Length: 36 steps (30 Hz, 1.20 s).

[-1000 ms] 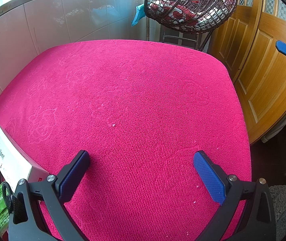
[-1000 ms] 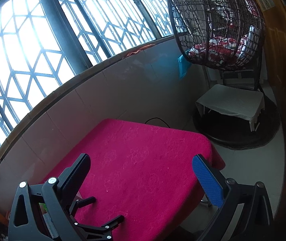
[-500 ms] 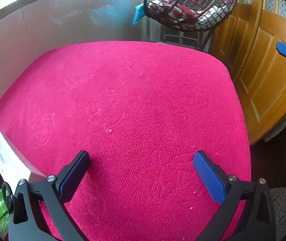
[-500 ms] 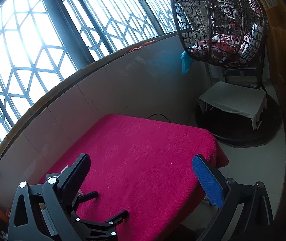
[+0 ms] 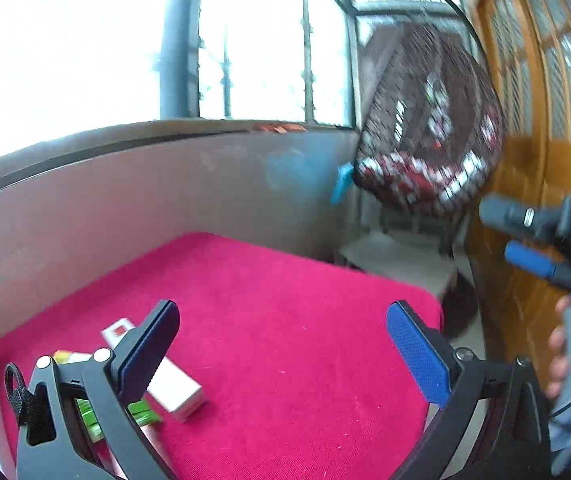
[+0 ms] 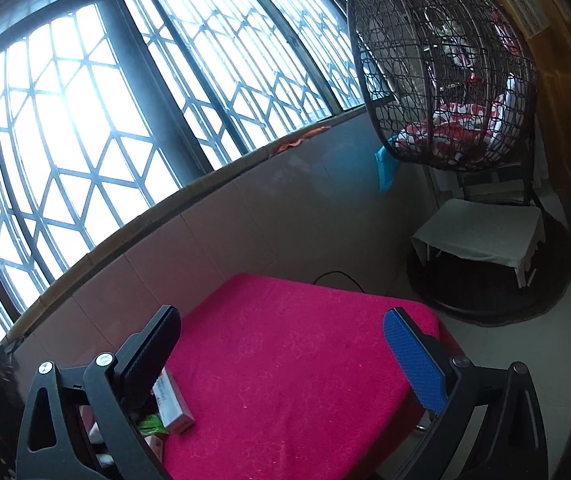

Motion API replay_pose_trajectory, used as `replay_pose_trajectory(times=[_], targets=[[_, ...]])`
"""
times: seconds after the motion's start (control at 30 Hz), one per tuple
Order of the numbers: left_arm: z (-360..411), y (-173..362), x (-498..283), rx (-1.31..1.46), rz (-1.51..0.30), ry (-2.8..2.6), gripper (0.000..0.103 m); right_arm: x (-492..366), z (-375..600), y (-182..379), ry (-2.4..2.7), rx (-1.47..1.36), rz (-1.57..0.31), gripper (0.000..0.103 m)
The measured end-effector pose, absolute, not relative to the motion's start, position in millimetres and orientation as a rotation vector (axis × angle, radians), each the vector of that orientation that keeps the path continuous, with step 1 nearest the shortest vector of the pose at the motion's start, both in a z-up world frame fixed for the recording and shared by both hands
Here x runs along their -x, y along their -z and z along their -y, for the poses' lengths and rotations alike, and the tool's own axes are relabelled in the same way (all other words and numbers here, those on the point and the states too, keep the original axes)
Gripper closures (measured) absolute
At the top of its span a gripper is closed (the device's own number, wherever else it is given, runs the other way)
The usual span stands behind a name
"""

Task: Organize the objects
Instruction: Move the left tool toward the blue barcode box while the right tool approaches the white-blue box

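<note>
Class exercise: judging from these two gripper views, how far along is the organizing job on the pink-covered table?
Done: nothing visibly sorted. The white box and green packets lie jumbled at one corner of the pink cloth.

In hand: nothing. The left gripper and right gripper are open and empty, raised above the table.

Left: picking up and arranging every item.

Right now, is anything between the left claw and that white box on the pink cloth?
Nothing visible. The left claw hangs open above the pink cloth; the white box lies just beyond its left finger, with green packets beside it.
</note>
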<state>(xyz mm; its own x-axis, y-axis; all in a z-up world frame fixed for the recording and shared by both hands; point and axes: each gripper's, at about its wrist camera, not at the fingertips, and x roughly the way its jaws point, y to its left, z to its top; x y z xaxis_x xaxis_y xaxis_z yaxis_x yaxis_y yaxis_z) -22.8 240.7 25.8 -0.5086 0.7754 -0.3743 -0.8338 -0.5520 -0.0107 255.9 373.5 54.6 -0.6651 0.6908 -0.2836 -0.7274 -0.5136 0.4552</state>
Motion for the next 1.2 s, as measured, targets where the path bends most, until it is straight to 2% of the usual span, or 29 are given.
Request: replay_pose_trajectory(times=[0.33,0.43,0.53,0.67,0.77,0.9,1.07,1.2], targets=[[-81,-85,15,0.294,0.117,-2.492,0.000,-226,-335,-88,-2.361,0.015,-0.562,0.000],[-39,-94,0,0.261,0.086,-2.637,0.000,-210,-319,-97,-2.423,0.012,-0.529,0.000],[2,-96,8,0.348,0.050,-2.702,0.000,-191,-298,-106,-2.494,0.019,-0.475,0.000],[43,-76,15,0.419,0.096,-2.775,0.000,-166,-268,-111,-2.592,0.042,-0.433,0.000],[50,-52,8,0.467,-0.016,-2.821,0.000,-148,-249,-104,-2.655,0.114,-0.409,0.000],[41,-12,6,0.613,-0.148,-2.627,0.000,-121,-242,-74,-2.711,0.311,-0.371,0.000],[41,41,5,0.792,-0.169,-2.450,0.000,-97,-258,-21,-2.713,0.605,-0.518,0.000],[46,63,18,0.907,-0.126,-2.362,0.000,-85,-260,12,-2.665,0.748,-0.545,0.000]])
